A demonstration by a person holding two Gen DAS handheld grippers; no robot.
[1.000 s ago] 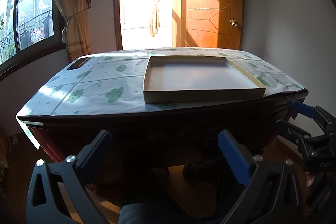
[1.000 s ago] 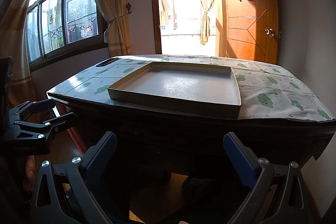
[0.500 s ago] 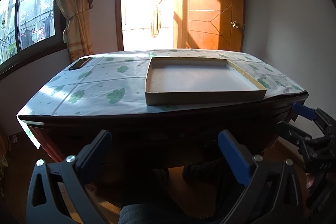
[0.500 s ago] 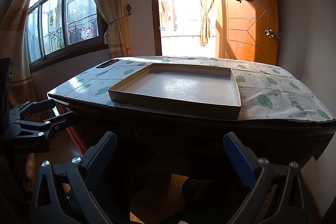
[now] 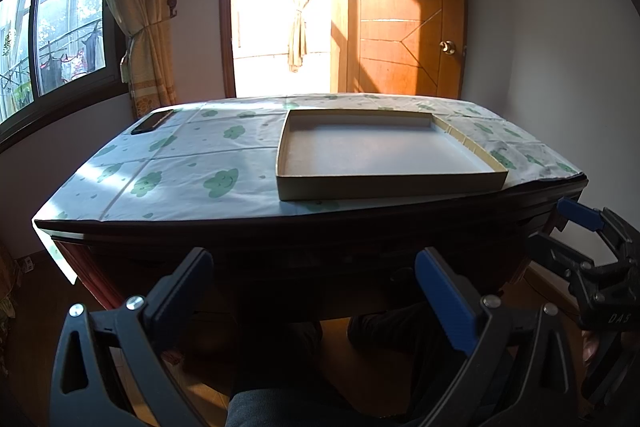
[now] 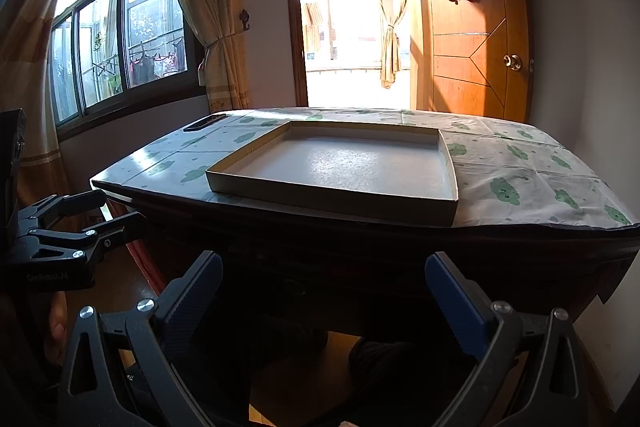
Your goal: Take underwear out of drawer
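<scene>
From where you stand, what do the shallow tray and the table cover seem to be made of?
The shallow tray looks like plain cardboard: thin matte beige walls, sharp folded corners, a dull grey floor. The table cover seems to be thin plastic or coated paper: it has fold creases, a slight sheen in the sunlight, and printed green clouds.

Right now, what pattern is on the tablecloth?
The tablecloth is pale with green smiling clouds, clearest in the left wrist view.

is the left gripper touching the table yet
Apart. In the right wrist view the left gripper hangs open off the table's near corner, with floor showing between them.
</scene>
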